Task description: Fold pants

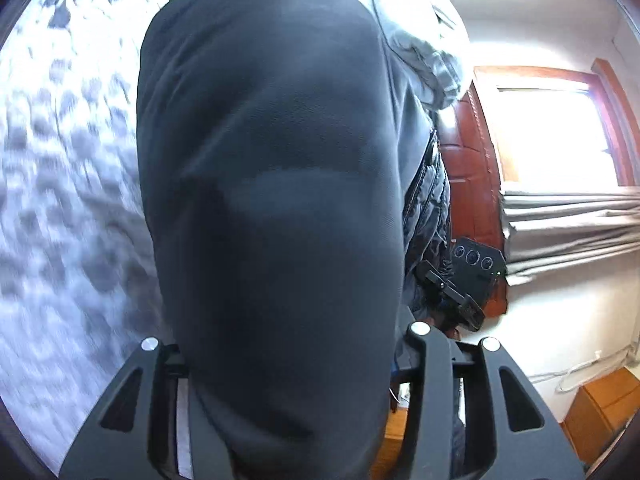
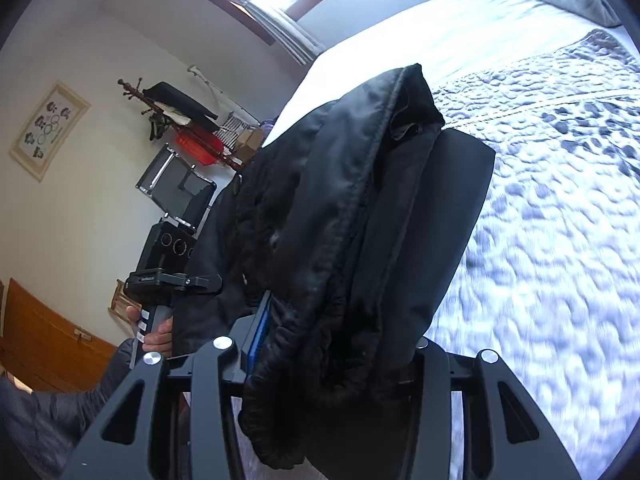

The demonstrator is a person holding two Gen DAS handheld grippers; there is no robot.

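Right now the pants [image 1: 272,200] fill the middle of my left wrist view, a smooth dark panel of cloth running from the bottom edge up to the top of the frame, draped over my left tool [image 1: 288,400] so that I cannot tell whether its fingers are closed on it. In the right wrist view the pants [image 2: 352,240] bunch into a thick seamed roll at centre frame, and my right tool [image 2: 332,392] appears clamped on that bundle. The garment looks lifted off the bed [image 2: 560,220], whose quilted patterned cover fills the right side of that view and blurs at the left edge of the left view. I judge I am mid-carry, bringing one end over for a fold. Next I need to lower both ends onto the bed together, keeping the cloth taut and the edges aligned before letting go.
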